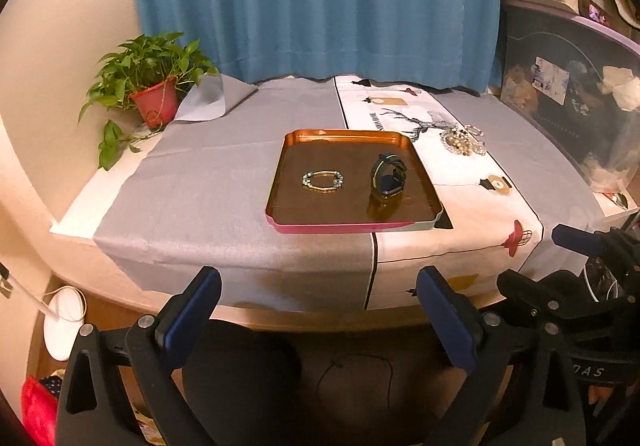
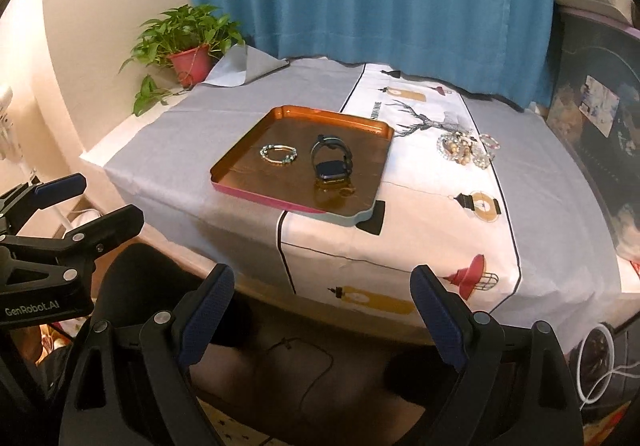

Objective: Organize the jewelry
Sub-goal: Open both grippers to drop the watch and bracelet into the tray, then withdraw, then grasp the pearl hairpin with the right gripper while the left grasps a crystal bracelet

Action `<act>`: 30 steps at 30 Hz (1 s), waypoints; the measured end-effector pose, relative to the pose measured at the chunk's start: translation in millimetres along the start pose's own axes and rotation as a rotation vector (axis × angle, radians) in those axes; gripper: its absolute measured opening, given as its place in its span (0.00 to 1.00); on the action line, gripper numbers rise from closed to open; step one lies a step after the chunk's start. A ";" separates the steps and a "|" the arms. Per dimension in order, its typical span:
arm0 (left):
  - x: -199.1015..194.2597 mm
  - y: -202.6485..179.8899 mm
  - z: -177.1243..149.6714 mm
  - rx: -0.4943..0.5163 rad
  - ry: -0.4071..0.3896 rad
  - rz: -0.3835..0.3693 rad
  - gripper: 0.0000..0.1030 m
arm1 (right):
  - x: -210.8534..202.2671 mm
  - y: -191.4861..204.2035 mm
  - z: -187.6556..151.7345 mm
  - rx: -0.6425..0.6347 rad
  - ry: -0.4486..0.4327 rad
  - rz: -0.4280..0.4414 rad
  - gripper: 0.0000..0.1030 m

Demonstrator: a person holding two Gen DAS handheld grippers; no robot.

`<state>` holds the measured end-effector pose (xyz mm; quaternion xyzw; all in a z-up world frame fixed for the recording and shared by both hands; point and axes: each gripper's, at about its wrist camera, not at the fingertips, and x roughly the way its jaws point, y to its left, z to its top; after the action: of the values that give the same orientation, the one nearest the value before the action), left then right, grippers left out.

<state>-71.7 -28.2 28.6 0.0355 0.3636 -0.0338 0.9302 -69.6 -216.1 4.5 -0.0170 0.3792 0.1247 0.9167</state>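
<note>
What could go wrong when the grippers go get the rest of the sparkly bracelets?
The bracelets lie tangled in one pile on the cloth, so a gripper might lift several at once and drop some.

The tray sits near the table's front edge, with one corner close to it. A bump could push it off.

The watch stands on its band in the tray, beside the beaded bracelet. A nudge might tip it over.

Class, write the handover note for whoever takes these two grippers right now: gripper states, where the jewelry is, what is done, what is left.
Left gripper: open, empty, held off the table's near edge.
Right gripper: open, empty, likewise back from the table.
Tray: holds a beaded bracelet and a watch.
Done: those two pieces are in.
Left: the pile of bracelets on the white cloth, right of the tray, apparently goes in next.
</note>
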 end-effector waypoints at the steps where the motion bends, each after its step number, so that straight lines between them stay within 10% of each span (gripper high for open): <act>1: -1.2 -0.9 -0.6 0.002 -0.002 -0.001 0.94 | -0.9 -1.3 -0.1 0.005 -0.001 0.000 0.87; 30: 4.4 -6.8 -5.8 0.014 0.017 -0.005 0.95 | 5.0 1.7 -4.8 0.009 0.022 -0.003 0.87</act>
<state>-73.0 -34.6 21.1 0.0416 0.3712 -0.0382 0.9268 -69.9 -214.0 -2.3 -0.0149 0.3896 0.1213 0.9129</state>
